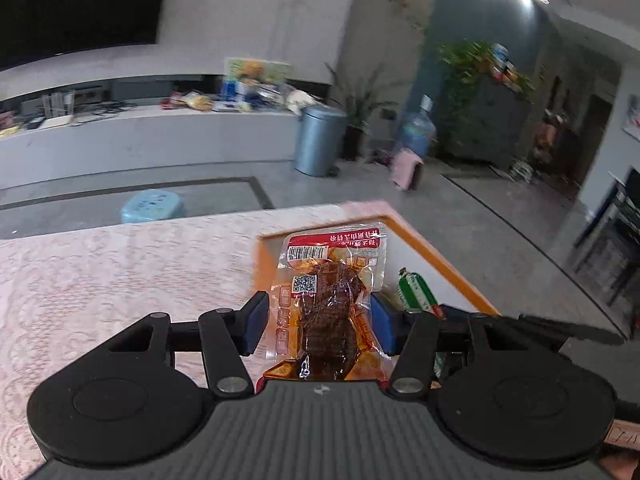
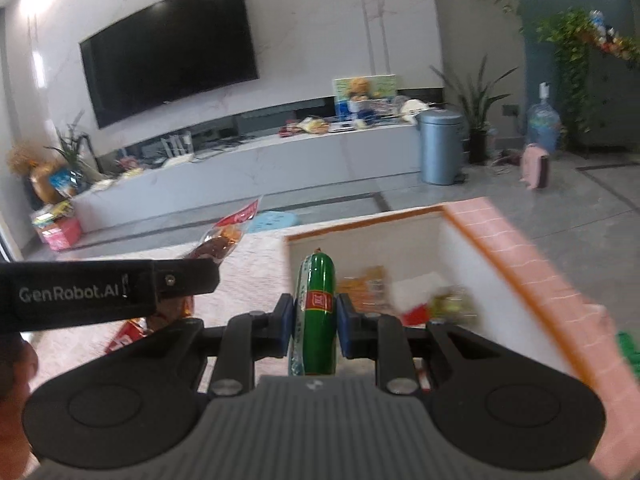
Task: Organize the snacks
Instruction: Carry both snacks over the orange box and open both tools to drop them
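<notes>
My left gripper [image 1: 319, 316] is shut on a clear orange-red snack packet [image 1: 330, 296] with dark meat inside, held above the table near the storage box's left wall. The packet [image 2: 224, 240] also shows in the right wrist view, sticking out past the left gripper's black body [image 2: 108, 292]. My right gripper [image 2: 314, 320] is shut on a green sausage stick [image 2: 318, 312] with a red label, upright between the blue pads, in front of the box. That sausage [image 1: 416, 290] shows at the right of the left wrist view. The storage box [image 2: 516, 248] has pink outer walls, an orange rim and a white inside.
Several snack packets [image 2: 376, 286] lie blurred inside the box. A pink lace tablecloth [image 1: 120, 280] covers the table, with a red-orange packet [image 2: 132, 334] on it. Beyond the table edge are a light blue stool [image 1: 152, 208], a grey bin [image 1: 320, 140] and a long TV bench [image 2: 260, 160].
</notes>
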{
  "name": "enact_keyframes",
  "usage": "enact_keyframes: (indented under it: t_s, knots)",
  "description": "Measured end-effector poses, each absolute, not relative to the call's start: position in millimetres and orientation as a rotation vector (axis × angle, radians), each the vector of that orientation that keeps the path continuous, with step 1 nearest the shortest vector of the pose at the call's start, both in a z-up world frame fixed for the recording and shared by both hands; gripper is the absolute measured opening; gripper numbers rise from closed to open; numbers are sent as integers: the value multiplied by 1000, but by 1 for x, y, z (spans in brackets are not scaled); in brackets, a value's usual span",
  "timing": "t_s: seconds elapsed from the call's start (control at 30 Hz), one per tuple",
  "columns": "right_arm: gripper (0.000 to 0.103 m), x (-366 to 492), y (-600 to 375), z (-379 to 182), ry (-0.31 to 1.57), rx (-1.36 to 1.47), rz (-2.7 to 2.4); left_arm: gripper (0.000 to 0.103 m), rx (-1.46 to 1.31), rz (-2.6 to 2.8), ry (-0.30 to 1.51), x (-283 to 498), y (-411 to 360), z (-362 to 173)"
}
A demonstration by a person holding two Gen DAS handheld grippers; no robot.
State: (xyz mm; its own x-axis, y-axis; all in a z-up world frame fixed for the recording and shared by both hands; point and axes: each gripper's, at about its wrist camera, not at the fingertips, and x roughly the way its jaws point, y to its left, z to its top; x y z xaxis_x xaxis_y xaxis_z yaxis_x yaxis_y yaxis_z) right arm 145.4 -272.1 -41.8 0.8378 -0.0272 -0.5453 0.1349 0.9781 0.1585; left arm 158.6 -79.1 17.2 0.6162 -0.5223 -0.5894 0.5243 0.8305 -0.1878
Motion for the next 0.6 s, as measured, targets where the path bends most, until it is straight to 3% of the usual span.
enact_keyframes:
  t_s: [0.6]
  knots:
    - [20, 145, -379, -78, 780, 90, -152, 61, 317, -743, 951, 196, -213, -36]
